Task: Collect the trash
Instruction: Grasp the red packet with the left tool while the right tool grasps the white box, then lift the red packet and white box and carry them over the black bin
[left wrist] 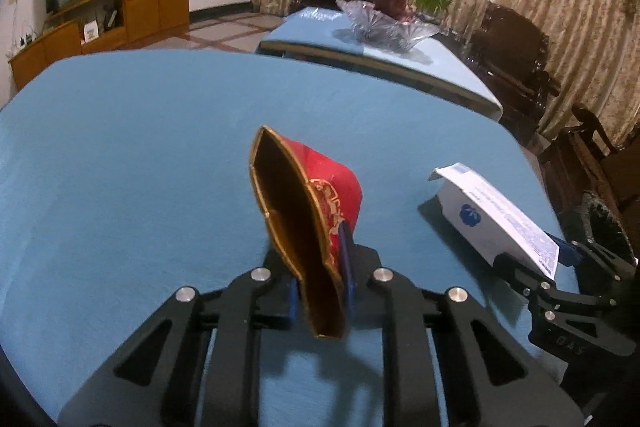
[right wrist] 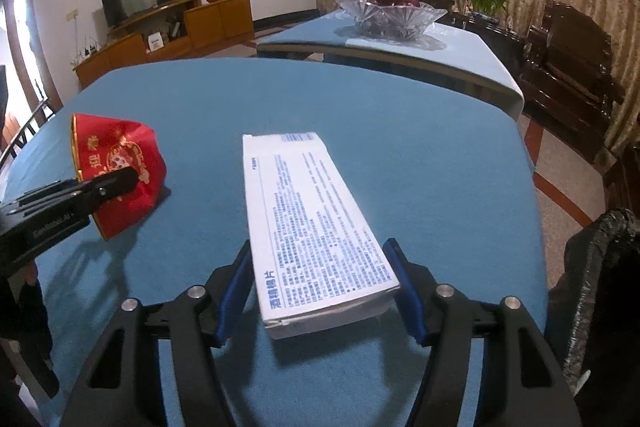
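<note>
The left gripper (left wrist: 322, 287) pinches the red packet (left wrist: 304, 219); the right gripper (right wrist: 326, 291) clamps the white box (right wrist: 316, 223). Lift both clear of the bench (right wrist: 400, 131), level, toward the black bag (right wrist: 600, 267).

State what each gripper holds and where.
Left gripper: red packet, pinched at its near end. Right gripper: white box, clamped across its near end.

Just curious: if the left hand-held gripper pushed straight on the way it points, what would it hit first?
Probably only the blue tablecloth. The left hand-held gripper already pinches the red packet; nothing else seems to lie ahead.
</note>
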The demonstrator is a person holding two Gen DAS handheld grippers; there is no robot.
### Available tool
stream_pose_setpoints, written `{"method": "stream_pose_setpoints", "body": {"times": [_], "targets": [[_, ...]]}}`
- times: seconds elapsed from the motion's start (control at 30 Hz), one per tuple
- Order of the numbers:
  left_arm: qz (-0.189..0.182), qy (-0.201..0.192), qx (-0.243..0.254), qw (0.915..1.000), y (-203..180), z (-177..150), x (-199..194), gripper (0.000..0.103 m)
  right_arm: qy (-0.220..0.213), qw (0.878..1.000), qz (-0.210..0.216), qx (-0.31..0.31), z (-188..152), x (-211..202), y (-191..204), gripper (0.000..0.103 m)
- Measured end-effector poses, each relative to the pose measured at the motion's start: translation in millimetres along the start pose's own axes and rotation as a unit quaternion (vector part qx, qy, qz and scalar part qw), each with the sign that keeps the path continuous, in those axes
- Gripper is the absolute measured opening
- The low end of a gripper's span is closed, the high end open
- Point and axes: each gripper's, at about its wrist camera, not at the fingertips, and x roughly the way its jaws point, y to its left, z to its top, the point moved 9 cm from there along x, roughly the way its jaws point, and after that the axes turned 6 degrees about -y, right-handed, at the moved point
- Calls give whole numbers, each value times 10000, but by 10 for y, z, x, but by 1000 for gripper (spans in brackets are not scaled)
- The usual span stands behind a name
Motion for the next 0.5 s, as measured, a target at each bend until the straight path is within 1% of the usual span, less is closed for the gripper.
{"method": "stream_pose_setpoints", "body": {"times": [0.13,0.3,0.37,0.43,0.5], "targets": [[90,-245,173,9995,-143,77,-201,13,-136,9999,12,97,93,-142,-39,61],[186,-489,403,9978,-319,169,-442,12,-302,9995,51,95,226,-342,-38,60],[165,-494,445,9976,-389,179,-513,12,-285,9995,92,84,225,-394,-32,60],[219,-443,470,9977,-420,149,-541,12,-214,9997,127,77,187,-416,-19,60],[232,-399,459,9979,-427,102,-550,12,-90,9998,155,0,87,-396,8,60]]}}
